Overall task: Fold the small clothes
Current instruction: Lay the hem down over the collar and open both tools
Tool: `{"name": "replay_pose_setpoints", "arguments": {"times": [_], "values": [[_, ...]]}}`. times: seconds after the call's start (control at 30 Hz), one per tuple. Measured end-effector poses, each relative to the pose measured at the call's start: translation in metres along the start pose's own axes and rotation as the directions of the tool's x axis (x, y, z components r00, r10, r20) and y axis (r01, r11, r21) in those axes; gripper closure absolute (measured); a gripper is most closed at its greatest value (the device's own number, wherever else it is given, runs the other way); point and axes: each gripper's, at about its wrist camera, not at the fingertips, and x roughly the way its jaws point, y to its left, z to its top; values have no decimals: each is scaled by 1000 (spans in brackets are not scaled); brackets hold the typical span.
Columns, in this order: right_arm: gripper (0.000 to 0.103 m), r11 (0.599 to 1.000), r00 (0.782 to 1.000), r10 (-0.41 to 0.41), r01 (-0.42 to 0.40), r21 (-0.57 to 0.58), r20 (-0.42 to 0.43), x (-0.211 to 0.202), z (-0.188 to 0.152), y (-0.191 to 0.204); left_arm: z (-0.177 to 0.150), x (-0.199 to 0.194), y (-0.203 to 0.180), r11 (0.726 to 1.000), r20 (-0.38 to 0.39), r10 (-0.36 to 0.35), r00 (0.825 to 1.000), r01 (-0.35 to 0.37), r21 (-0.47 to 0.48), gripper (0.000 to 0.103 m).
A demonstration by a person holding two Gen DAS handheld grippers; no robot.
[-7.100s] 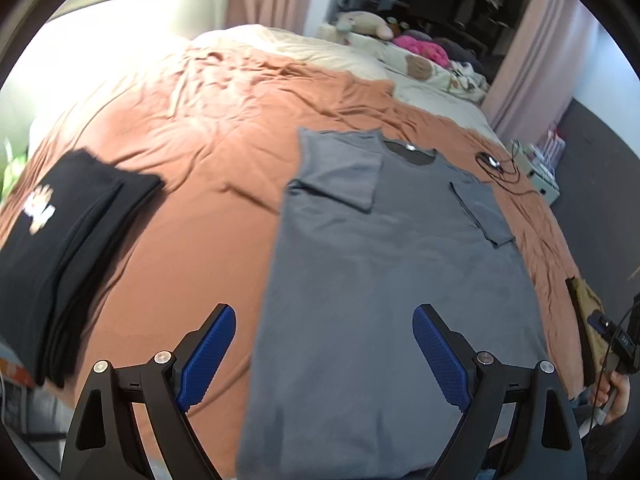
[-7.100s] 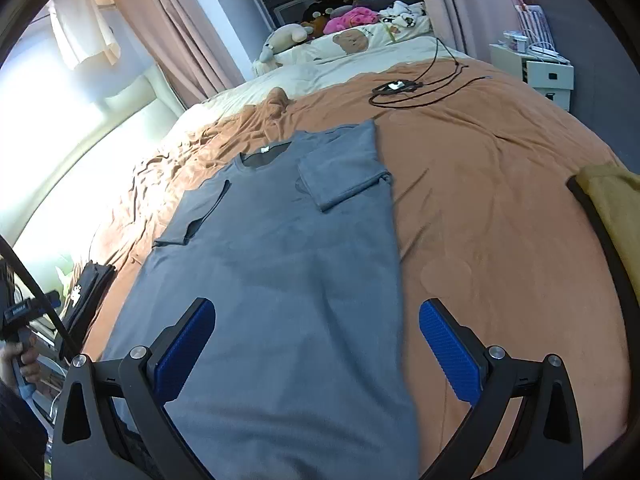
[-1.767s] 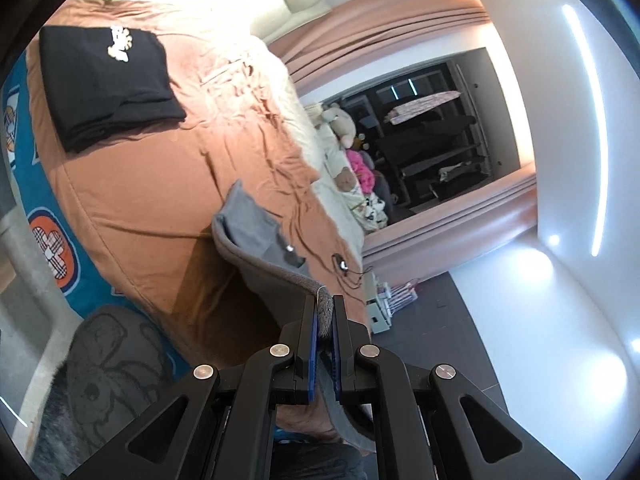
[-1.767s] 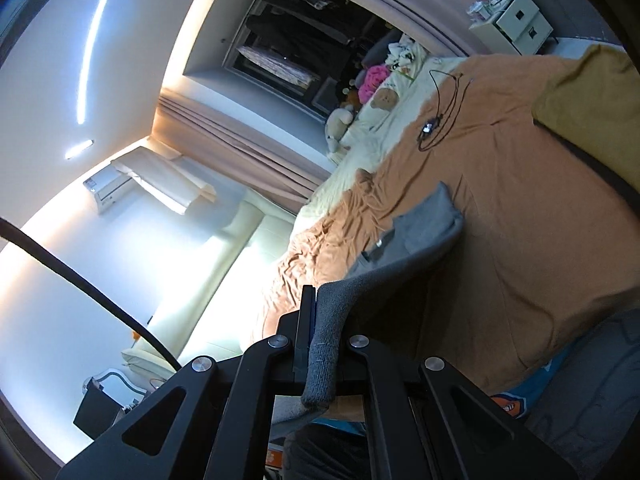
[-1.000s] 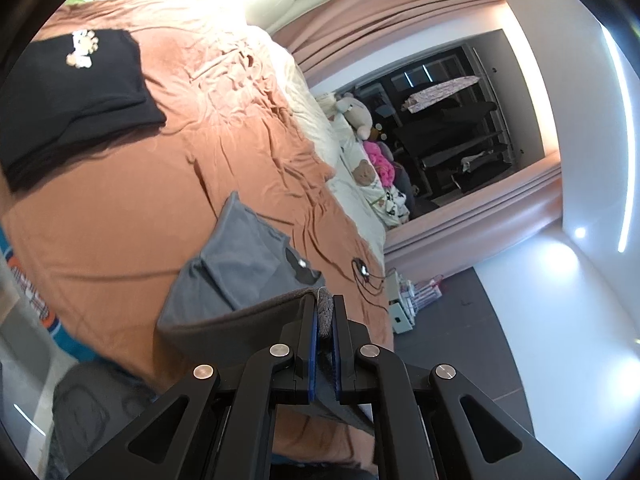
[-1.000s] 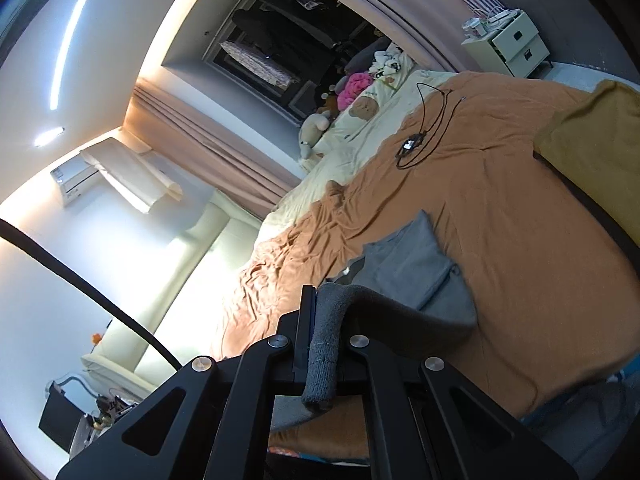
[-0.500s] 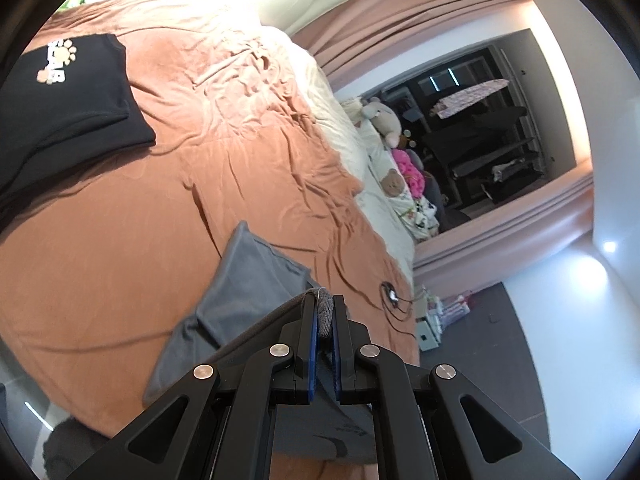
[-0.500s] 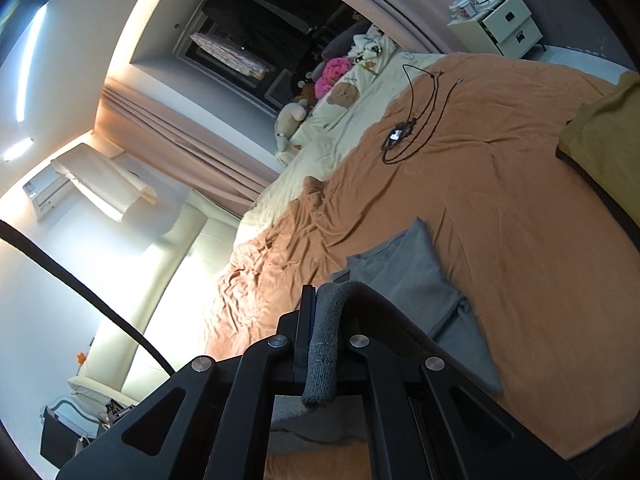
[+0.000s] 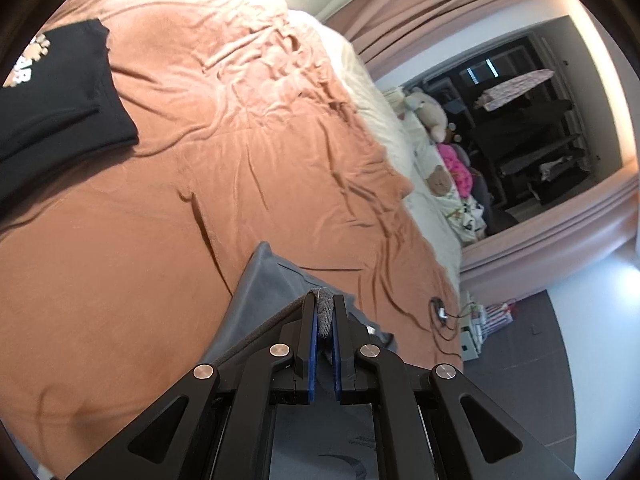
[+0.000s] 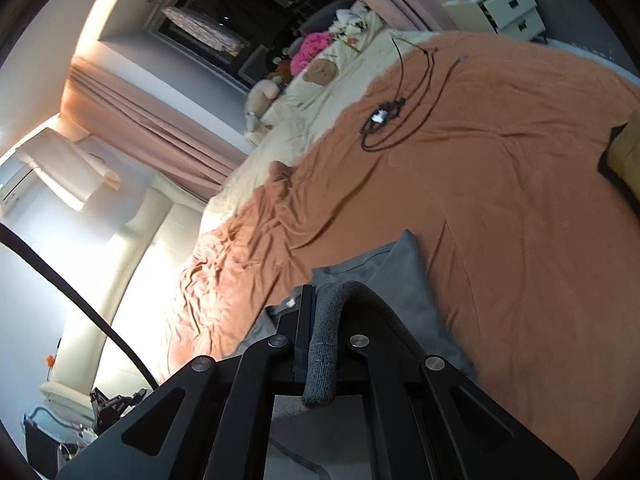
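grey shirt (image 9: 256, 300) in both tilted claws

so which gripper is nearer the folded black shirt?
Left. The black shirt lies up-left of the left gripper; the right gripper view doesn't show it.

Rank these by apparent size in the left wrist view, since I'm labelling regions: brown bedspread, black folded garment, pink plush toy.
1. brown bedspread
2. black folded garment
3. pink plush toy, though distance shrinks it.
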Motion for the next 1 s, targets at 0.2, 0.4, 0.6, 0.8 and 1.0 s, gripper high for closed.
{"name": "replay_pose_setpoints", "arguments": {"times": [0.2,0.4,0.6,0.8,1.0], "values": [[103,998,998,-47,49,29,-52,40,19,-10,13,59,11,997,-33,76,997,-76,-29,98],[103,995,992,-71,78,66,-103,71,33,-15,21,104,14,990,-45,136,990,-138,-33,98],[103,990,981,-112,125,72,-160,101,49,-21,26,145,31,986,-98,144,985,-151,-69,98],[103,986,970,-150,161,42,-189,117,52,-31,24,176,40,976,-142,211,967,-216,-26,98],[103,979,957,-193,202,19,-216,133,54,-38,26,195,62,964,-158,244,957,-257,-66,97]]}}
